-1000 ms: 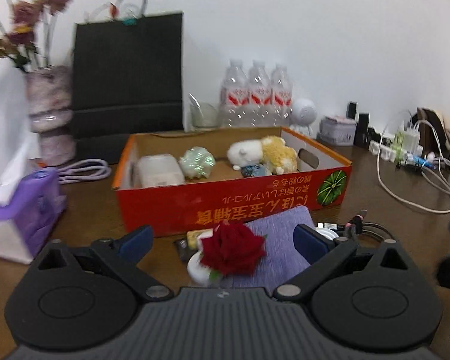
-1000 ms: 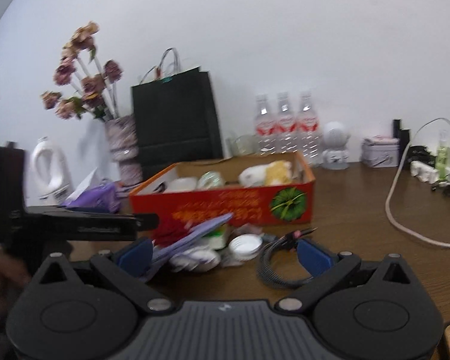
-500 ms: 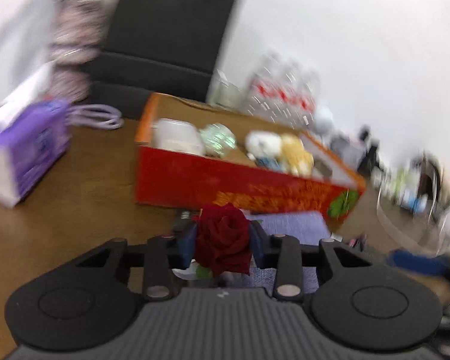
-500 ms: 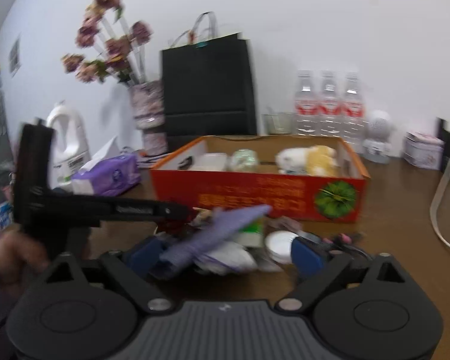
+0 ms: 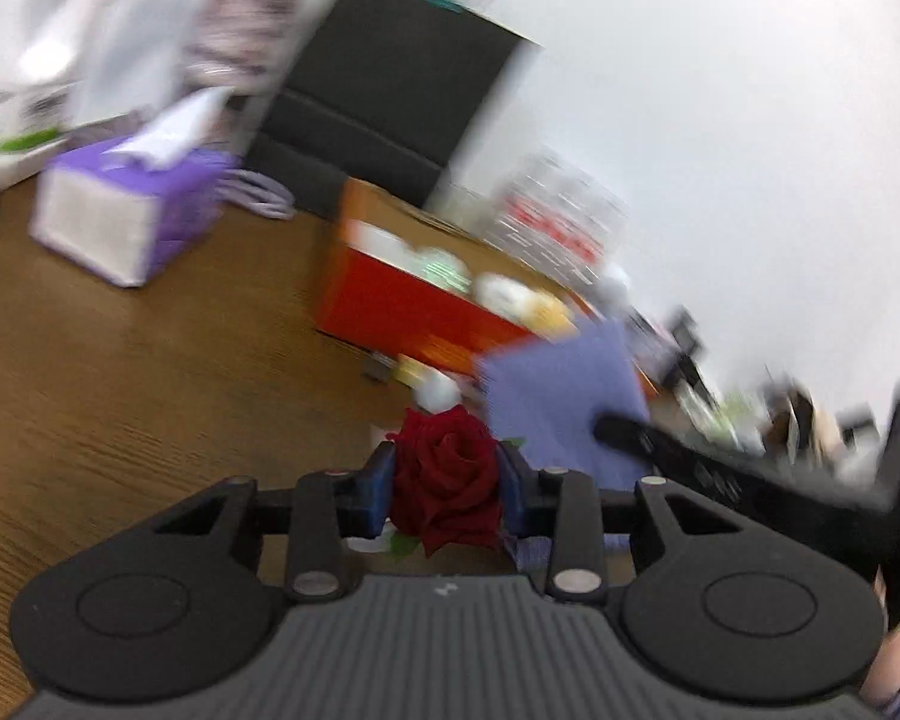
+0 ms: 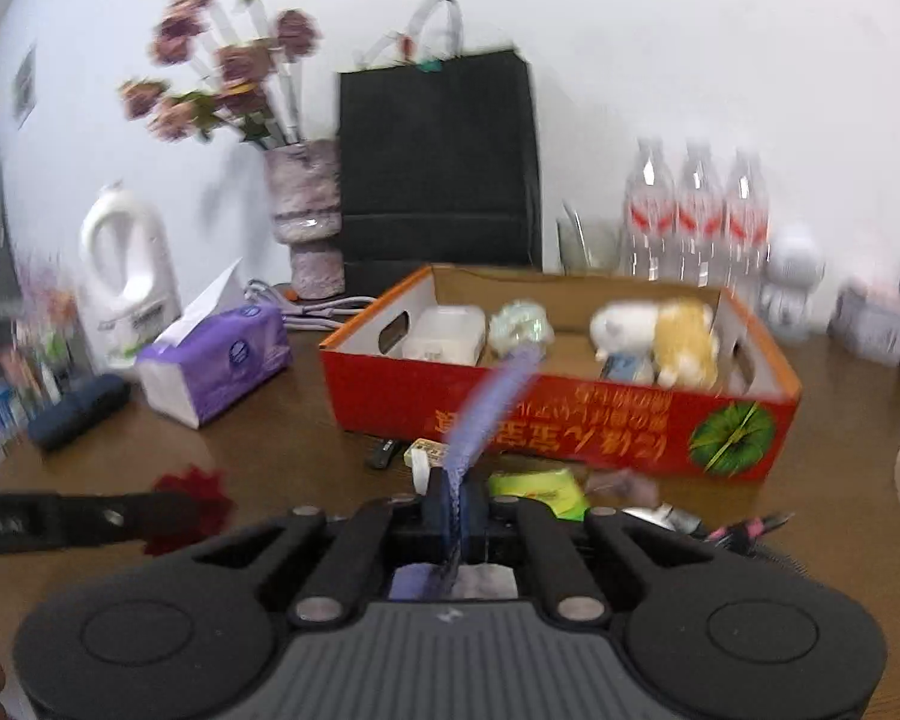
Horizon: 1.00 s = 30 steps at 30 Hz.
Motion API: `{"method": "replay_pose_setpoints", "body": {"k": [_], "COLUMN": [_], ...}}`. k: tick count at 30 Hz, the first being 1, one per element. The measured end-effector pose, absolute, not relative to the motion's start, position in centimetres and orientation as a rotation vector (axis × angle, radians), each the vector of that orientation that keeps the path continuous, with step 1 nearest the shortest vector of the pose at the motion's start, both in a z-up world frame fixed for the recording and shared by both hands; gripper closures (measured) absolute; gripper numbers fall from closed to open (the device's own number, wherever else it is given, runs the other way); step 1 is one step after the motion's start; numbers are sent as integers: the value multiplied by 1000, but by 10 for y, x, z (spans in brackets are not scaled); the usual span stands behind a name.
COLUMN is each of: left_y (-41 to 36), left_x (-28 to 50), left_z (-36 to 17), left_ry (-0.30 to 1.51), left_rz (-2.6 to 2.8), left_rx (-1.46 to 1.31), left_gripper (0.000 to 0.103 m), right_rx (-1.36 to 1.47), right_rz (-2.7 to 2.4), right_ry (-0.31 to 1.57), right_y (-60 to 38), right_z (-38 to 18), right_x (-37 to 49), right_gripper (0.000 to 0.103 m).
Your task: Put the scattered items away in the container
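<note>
Rose first: the left gripper [image 5: 447,483] has its blue pads pressed on either side of a dark red fabric rose [image 5: 447,489], which sits between the fingers above the brown wood-grain table [image 5: 150,372]. From the right wrist view the same rose [image 6: 195,495] shows at the tip of that gripper's black arm, low on the left, well short of the box.

The right gripper [image 6: 455,501] is clamped tight on a thin lavender-blue cloth pouch [image 6: 492,408], which sticks up edge-on from between the fingers and leans toward the box. In the left wrist view the pouch [image 5: 561,396] shows as a flat square (blurred) with the right gripper's black finger across its lower corner.

The container, a shallow red-and-orange cardboard box with a green emblem [image 6: 732,429] on its front, stands behind both grippers. Inside it lie a white plastic case [image 6: 447,333], a pale green wrapped ball [image 6: 519,324] and a white-and-yellow plush toy [image 6: 660,333].

On the table in front of the box lie a small black stick [image 6: 384,453], a yellow-green packet [image 6: 540,486] and a tangle of cable [image 6: 744,531]. A purple tissue pack [image 6: 216,360] sits to the left.
</note>
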<state>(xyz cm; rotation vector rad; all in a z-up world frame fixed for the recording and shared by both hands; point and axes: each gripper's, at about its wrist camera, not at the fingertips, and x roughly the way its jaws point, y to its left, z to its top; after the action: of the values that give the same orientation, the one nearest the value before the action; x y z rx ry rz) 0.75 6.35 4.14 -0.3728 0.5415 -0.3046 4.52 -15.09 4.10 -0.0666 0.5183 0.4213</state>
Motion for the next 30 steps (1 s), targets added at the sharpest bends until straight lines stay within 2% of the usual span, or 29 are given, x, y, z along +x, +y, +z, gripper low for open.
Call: {"method": "replay_pose_setpoints", "body": {"k": [3,6,8,9,10,11,13,14,18,22,25,30], "left_y": [25,-6,-18,-20,-21,-21,-17,-14,7,27,20,11], "left_x": [-10,-24,-31,-32,-30,-30,-30,-29,-27,-20,-17,-21], "left_z": [37,24,18,15,12,10,11,11,20,38,47,43], "left_ry": [550,589,594,601,618,626,624,632,610,592,603,623], "left_rz": [-393,-463,-484,-492,-495,-487,-478,-485,-428,-398,-454,-522], "left_rx": [-223,-79,-11,-4,-7,-9,-15,-38,-146,-288,-316,-369], "left_gripper": [66,56,51,42,28,29,55,57,59,59,59,58], "right_rx": [-139,-115,-109,-123,-143,-158,-160,-153,-187,-243,-288,-271], "right_rz": [350,295,263,228,185,156,191,249,433,555,593,593], "right_ry": [528,580,611,623,608,581,529,508,466,520,552,477], "right_y": [-165,-196,-214,-220,-225,-228,-231,-230,-219,-211,-191,-160], "right_z": [38,30,27,26,27,29,38,42,43,27,8,-4], "right_x": [28,18,9,5,-1,-7,-22,-29,-54,-71,-77,-72], "right_gripper": [100,97,80,57,50,50,50,51,53,53,53,53]}}
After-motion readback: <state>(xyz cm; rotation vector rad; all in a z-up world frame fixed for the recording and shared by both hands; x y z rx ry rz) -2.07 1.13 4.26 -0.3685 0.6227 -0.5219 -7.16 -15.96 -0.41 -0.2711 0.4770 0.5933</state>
